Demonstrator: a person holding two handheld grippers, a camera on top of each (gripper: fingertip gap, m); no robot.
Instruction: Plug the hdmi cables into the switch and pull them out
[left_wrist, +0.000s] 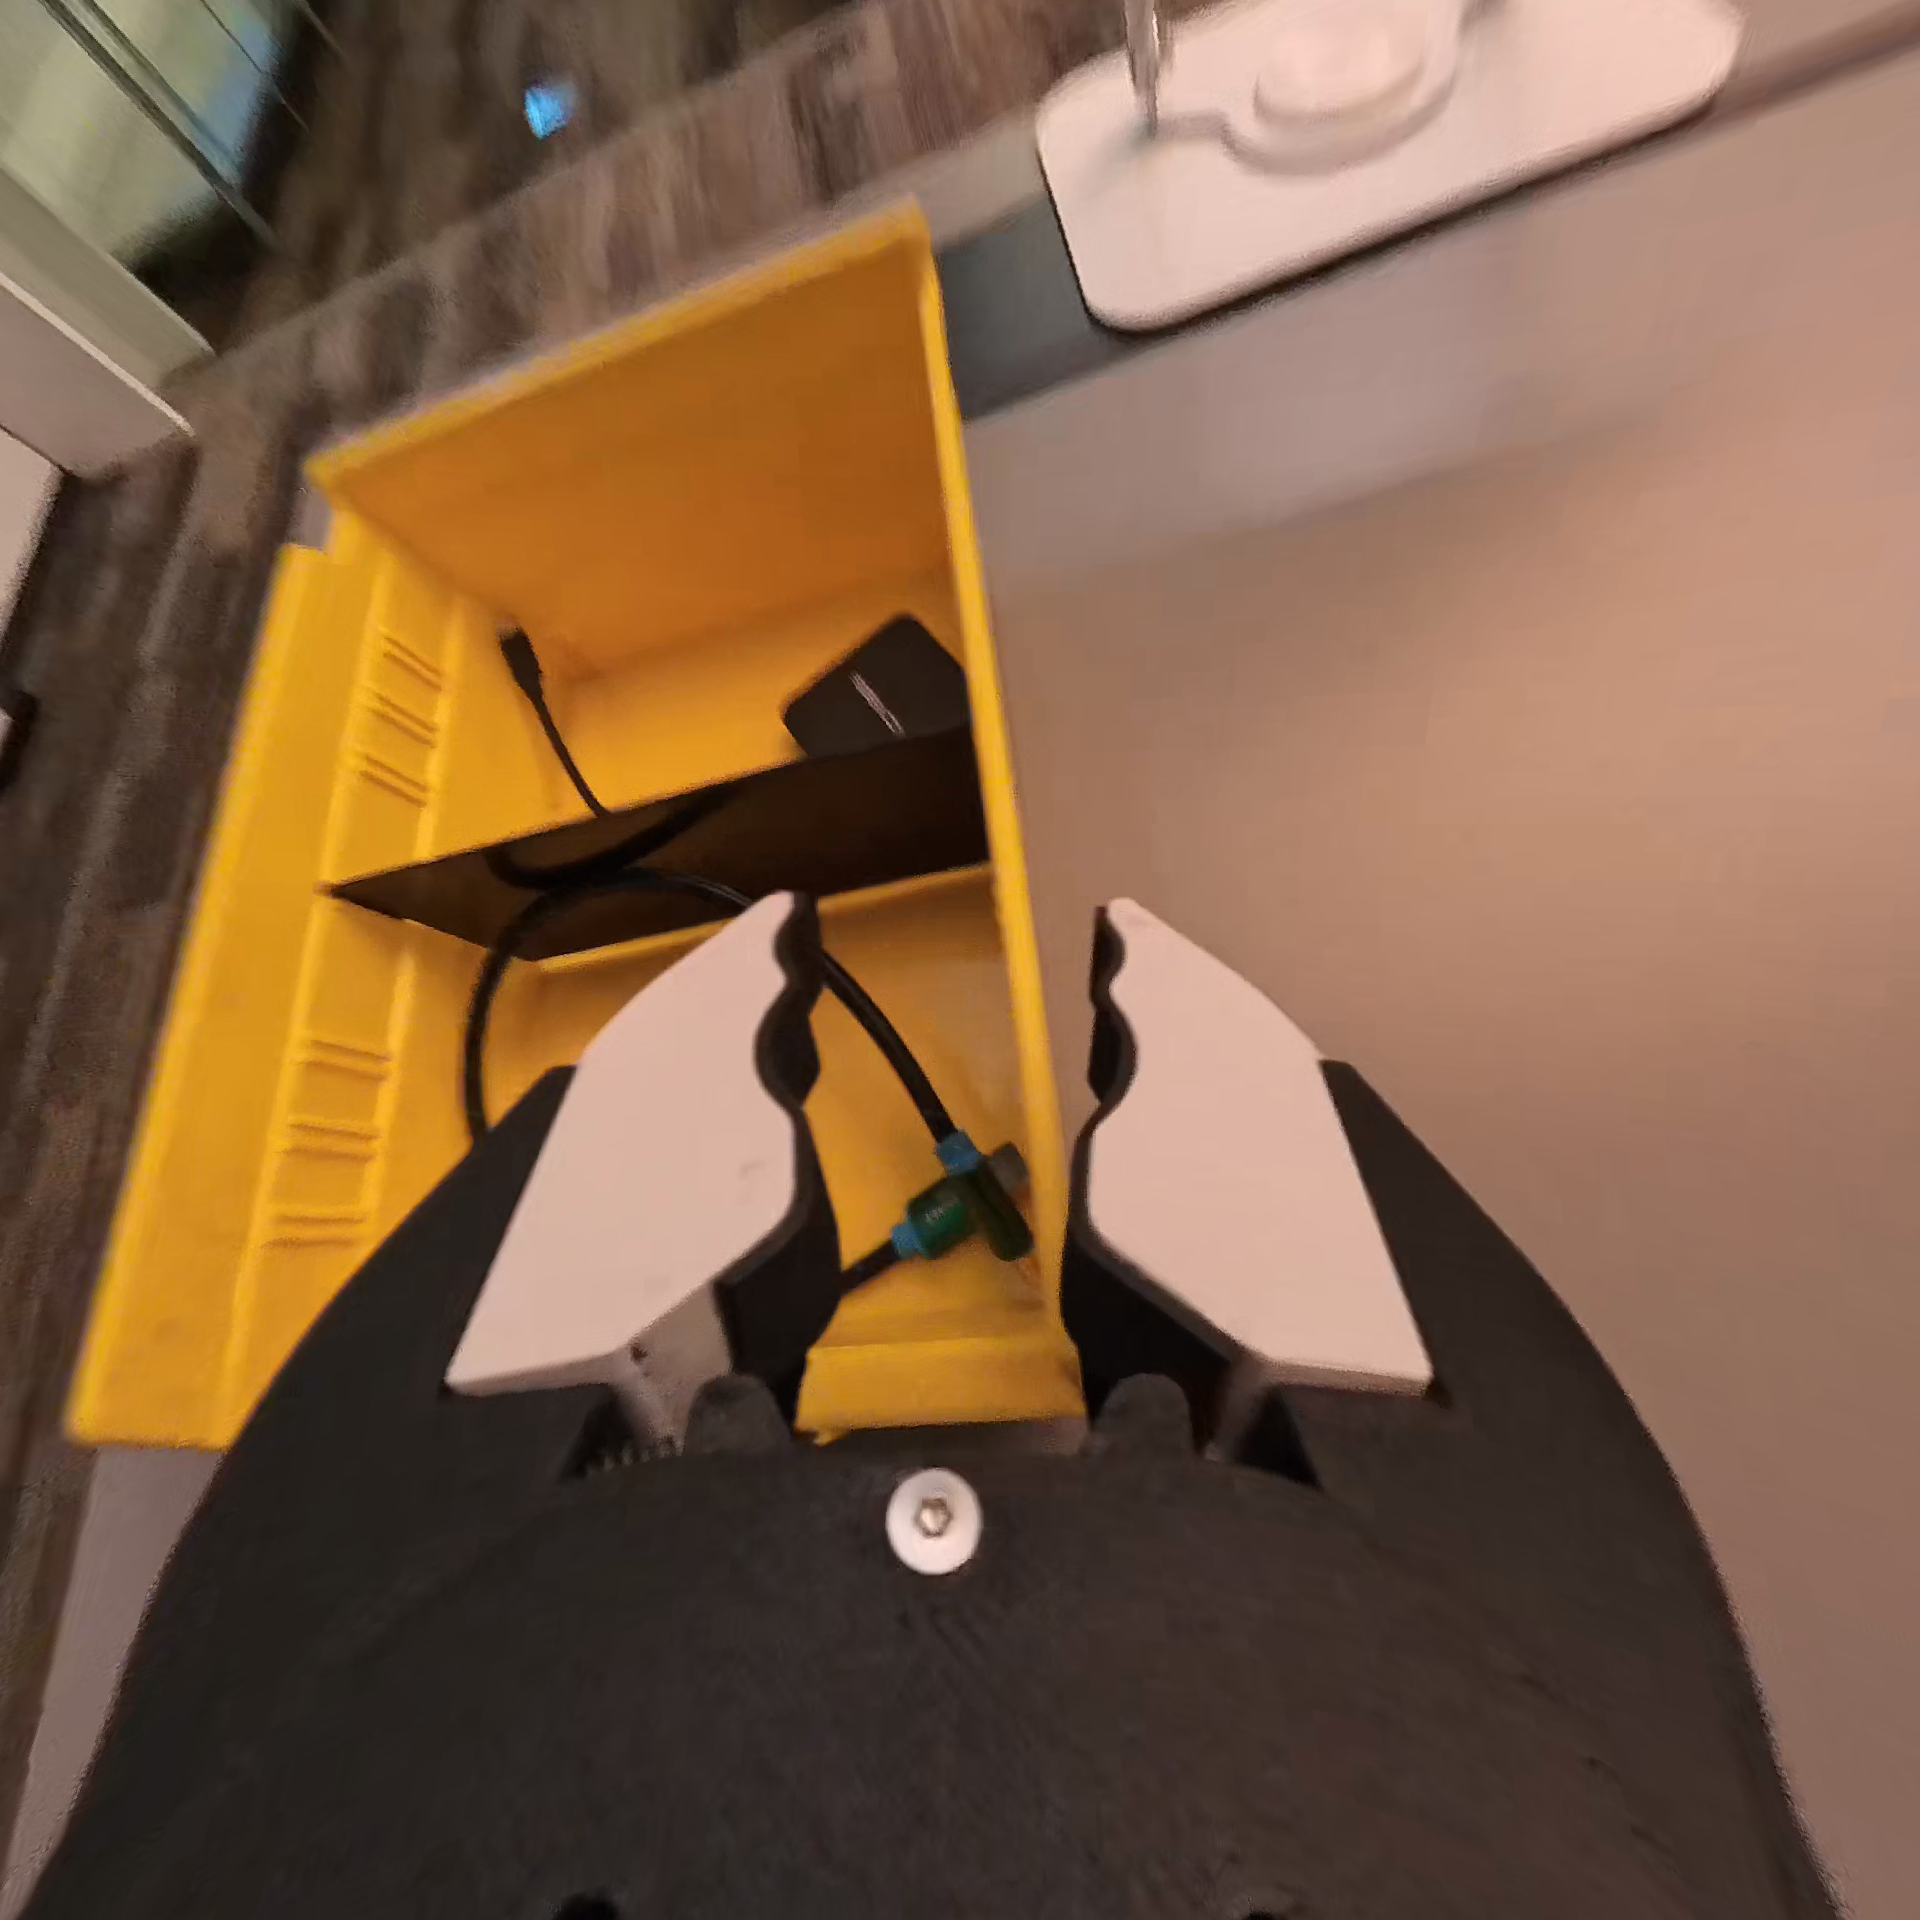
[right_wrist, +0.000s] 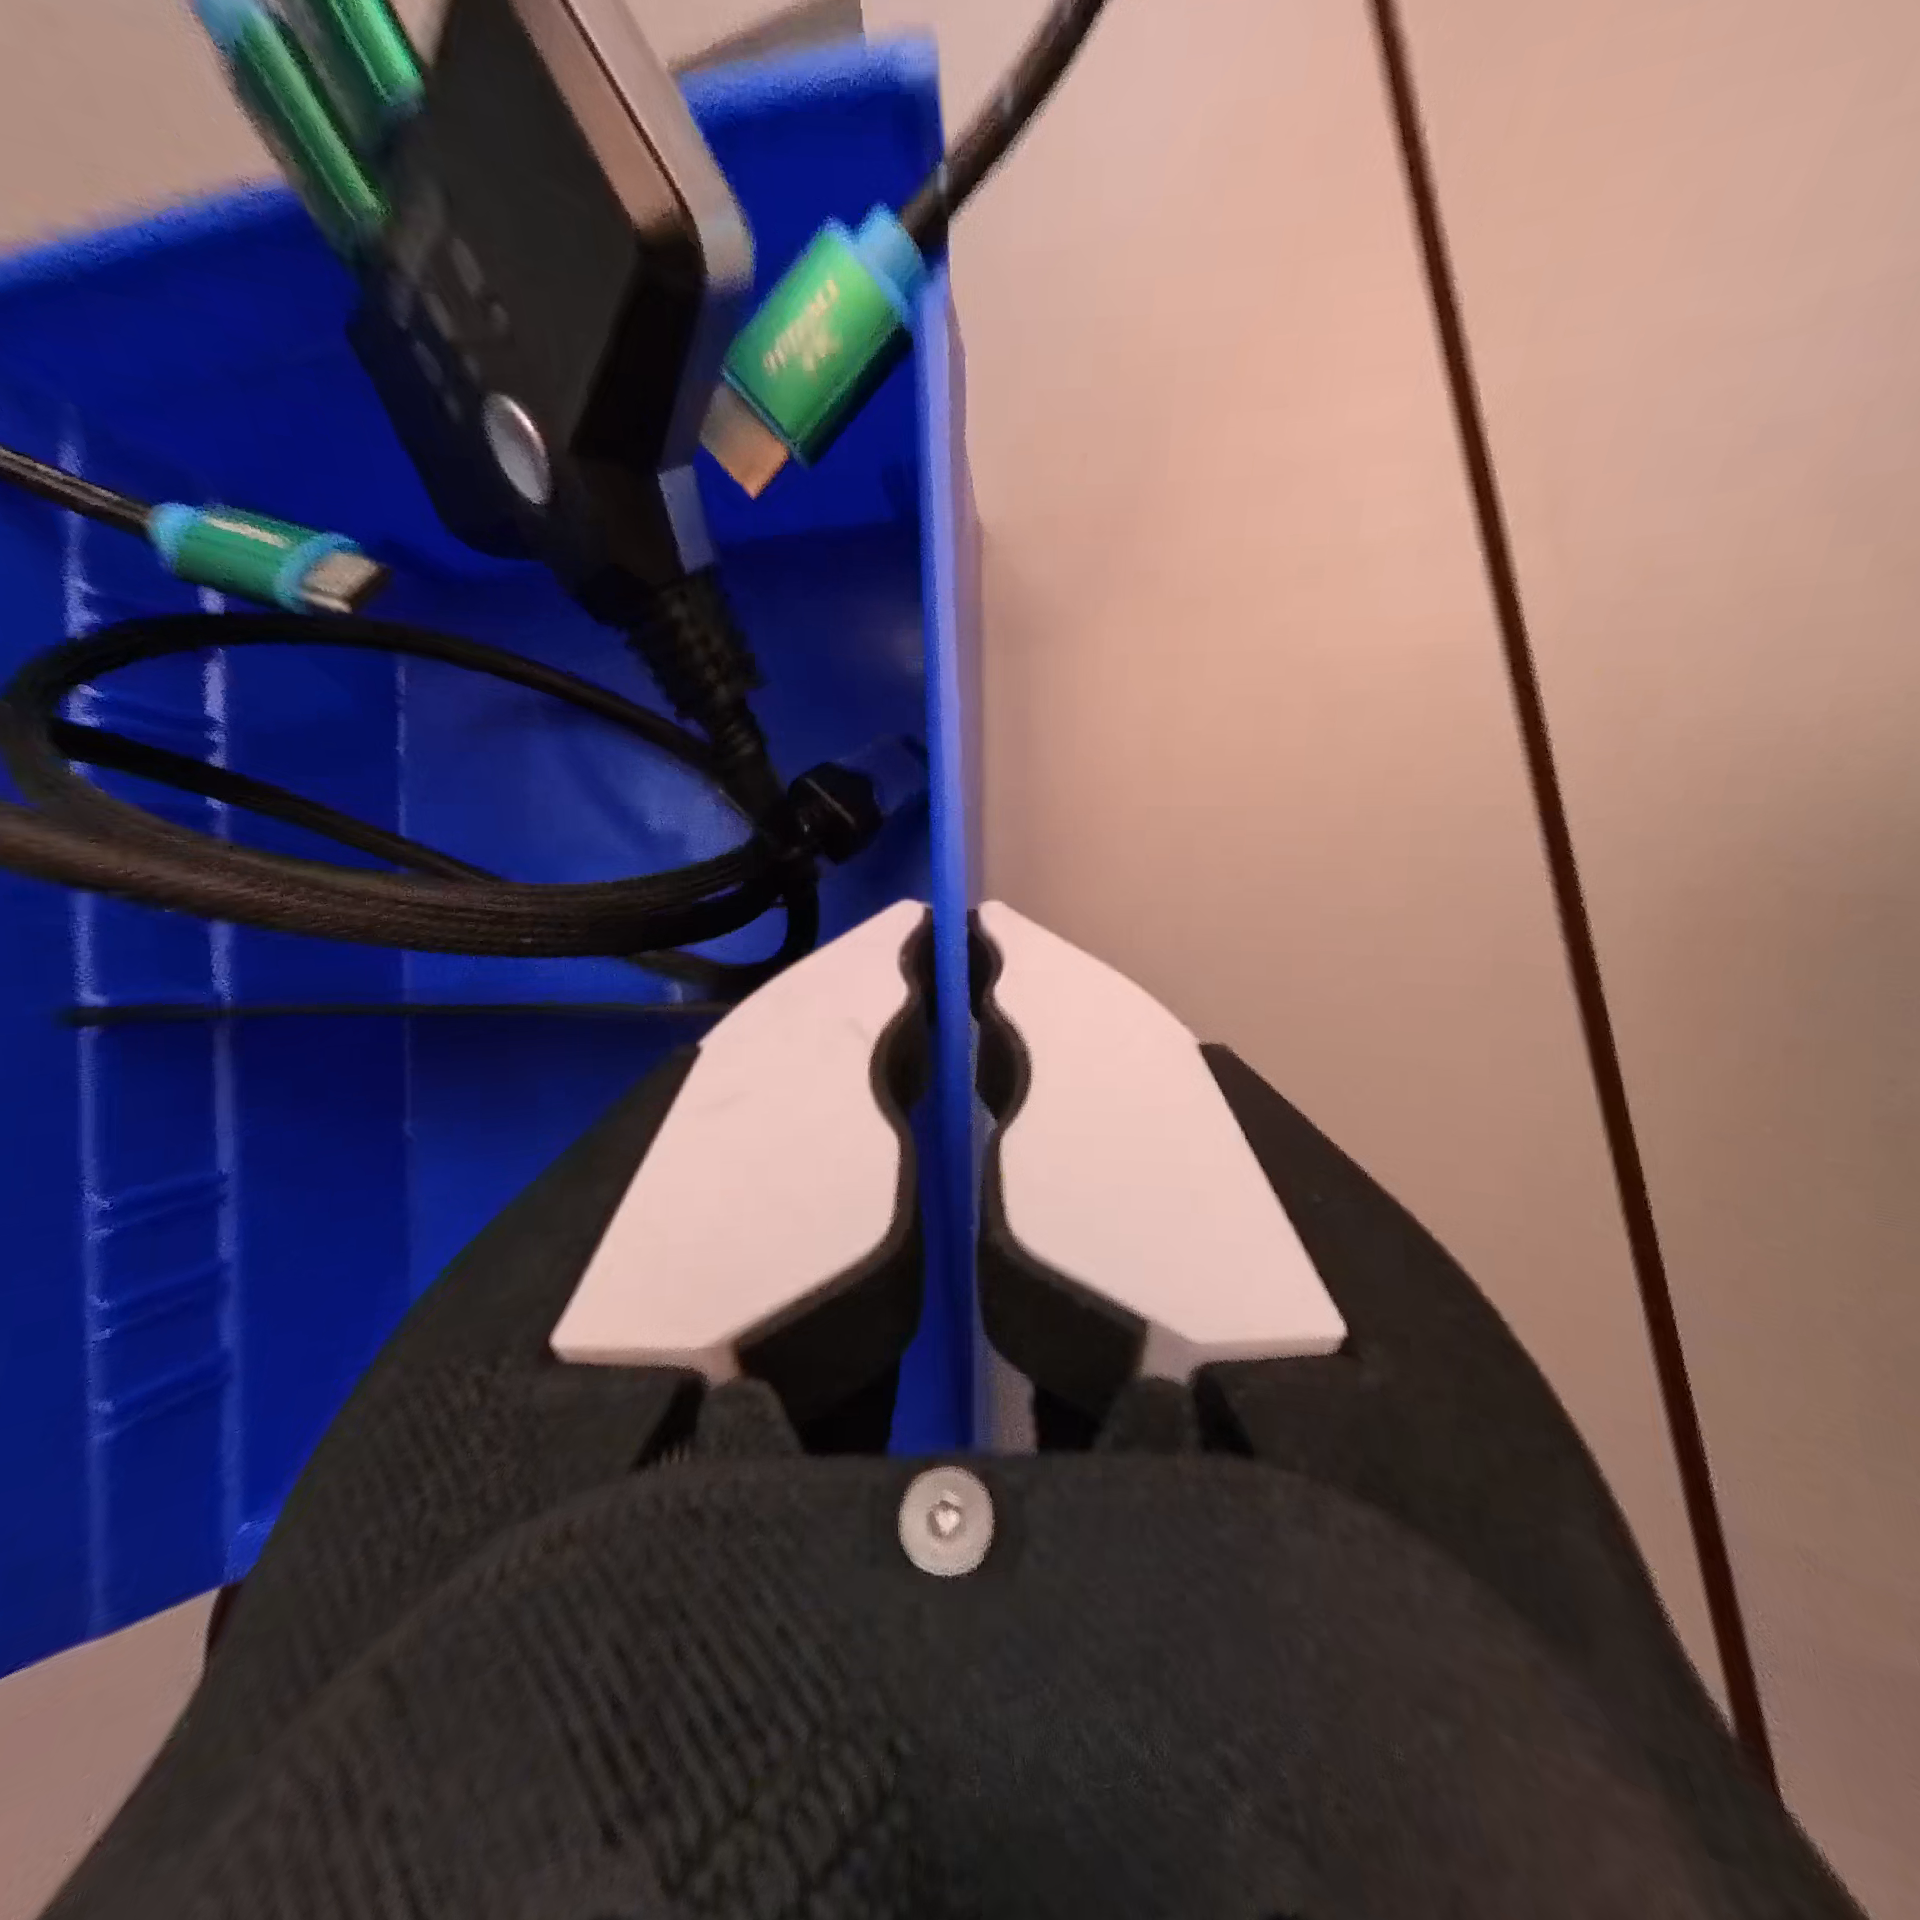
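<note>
In the right wheel view a black HDMI switch (right_wrist: 540, 260) lies tilted in a blue bin (right_wrist: 260, 1195), with green plugs (right_wrist: 312, 114) in its far end. A loose green HDMI plug (right_wrist: 810, 343) hangs beside it, and another (right_wrist: 260, 561) lies to the left over coiled black cables (right_wrist: 364, 883). My right gripper (right_wrist: 948, 914) is shut on the blue bin's right wall (right_wrist: 945, 623). In the left wrist view a yellow bin (left_wrist: 260, 1039) holds two green plugs (left_wrist: 956, 1205), a black cable (left_wrist: 883, 1029) and a black box (left_wrist: 883, 686). My left gripper (left_wrist: 945, 914) is open, astride the yellow bin's right wall (left_wrist: 1023, 987).
A black divider (left_wrist: 727, 831) splits the yellow bin. A white tray (left_wrist: 1351, 187) with a clear round object sits at the far table edge, with grey carpet (left_wrist: 125, 727) beyond. A thin dark cord (right_wrist: 1507, 727) runs down the table right of the blue bin.
</note>
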